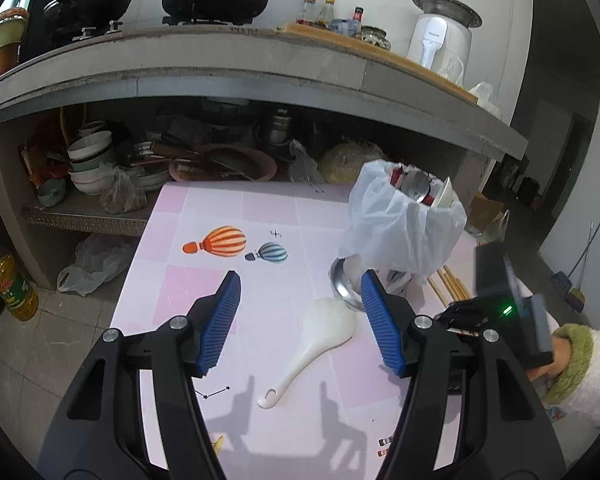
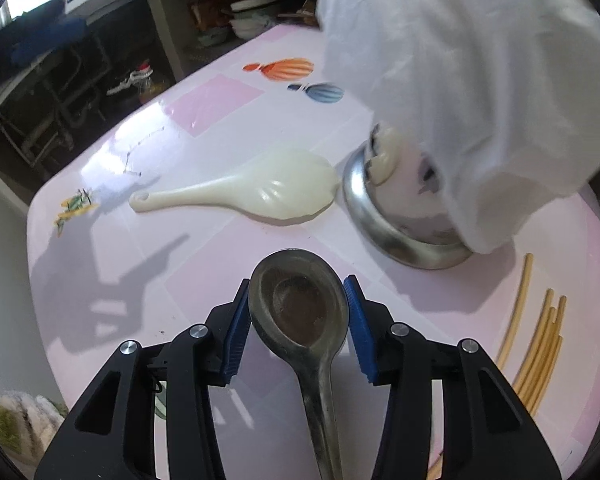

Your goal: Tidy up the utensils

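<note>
A dull metal spoon (image 2: 298, 312) lies bowl-up between the blue pads of my right gripper (image 2: 297, 280). Both pads touch the sides of its bowl, and its handle runs back under the gripper. A white rice paddle (image 2: 260, 196) lies flat on the pink table (image 2: 228, 96), just beyond the spoon. My left gripper (image 1: 300, 276) hangs open over that paddle (image 1: 324, 332) with nothing between its fingers. A holder wrapped in a white plastic bag (image 1: 404, 216) stands at the right, with a steel ladle and a white spoon in it.
A steel bowl (image 2: 380, 220) lies tipped under the bag. Several pale chopsticks (image 2: 536, 344) lie at the table's right edge. A concrete shelf behind holds stacked bowls (image 1: 90, 160) and pans. An oil bottle (image 1: 12, 284) stands on the floor at the left. A person's sleeve (image 1: 572, 360) is at the right.
</note>
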`<state>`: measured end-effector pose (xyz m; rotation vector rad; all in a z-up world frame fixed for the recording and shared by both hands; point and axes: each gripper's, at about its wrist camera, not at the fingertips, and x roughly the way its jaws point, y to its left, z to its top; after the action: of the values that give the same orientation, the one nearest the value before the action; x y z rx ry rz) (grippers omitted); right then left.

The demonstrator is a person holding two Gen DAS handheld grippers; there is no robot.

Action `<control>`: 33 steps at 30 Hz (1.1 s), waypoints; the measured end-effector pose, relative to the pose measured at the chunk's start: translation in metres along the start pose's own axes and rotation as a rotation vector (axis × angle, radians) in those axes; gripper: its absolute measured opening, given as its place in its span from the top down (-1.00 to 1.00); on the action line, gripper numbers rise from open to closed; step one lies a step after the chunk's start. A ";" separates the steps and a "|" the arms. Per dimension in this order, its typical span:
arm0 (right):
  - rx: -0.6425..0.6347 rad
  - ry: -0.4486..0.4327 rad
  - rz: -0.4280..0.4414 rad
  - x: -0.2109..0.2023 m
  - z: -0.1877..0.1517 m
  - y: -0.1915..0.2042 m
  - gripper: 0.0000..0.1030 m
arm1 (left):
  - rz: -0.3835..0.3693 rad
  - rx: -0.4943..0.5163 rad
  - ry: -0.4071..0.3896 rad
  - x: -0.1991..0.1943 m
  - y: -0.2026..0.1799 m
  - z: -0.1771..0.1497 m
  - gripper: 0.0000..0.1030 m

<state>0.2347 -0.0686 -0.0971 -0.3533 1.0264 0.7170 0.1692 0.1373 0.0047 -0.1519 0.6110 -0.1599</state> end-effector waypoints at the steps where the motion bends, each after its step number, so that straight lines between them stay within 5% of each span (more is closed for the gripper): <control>1: 0.007 -0.010 0.001 -0.004 0.000 -0.001 0.13 | 0.000 0.000 0.005 0.002 -0.001 -0.001 -0.15; 8: 0.081 -0.122 -0.009 -0.052 -0.003 -0.019 0.14 | -0.025 0.032 0.056 0.023 -0.011 -0.010 -0.17; 19: 0.215 -0.248 -0.043 -0.110 -0.028 -0.047 0.14 | -0.086 0.206 0.228 0.107 -0.042 -0.035 -0.56; 29: 0.240 -0.256 -0.037 -0.112 -0.037 -0.052 0.14 | -0.056 0.258 0.356 0.180 -0.050 -0.036 -0.56; 33: 0.253 -0.262 -0.027 -0.112 -0.038 -0.056 0.14 | -0.011 0.275 0.377 0.188 -0.051 -0.042 -0.35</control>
<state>0.2126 -0.1728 -0.0218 -0.0516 0.8492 0.5832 0.2917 0.0473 -0.1246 0.1451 0.9561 -0.2846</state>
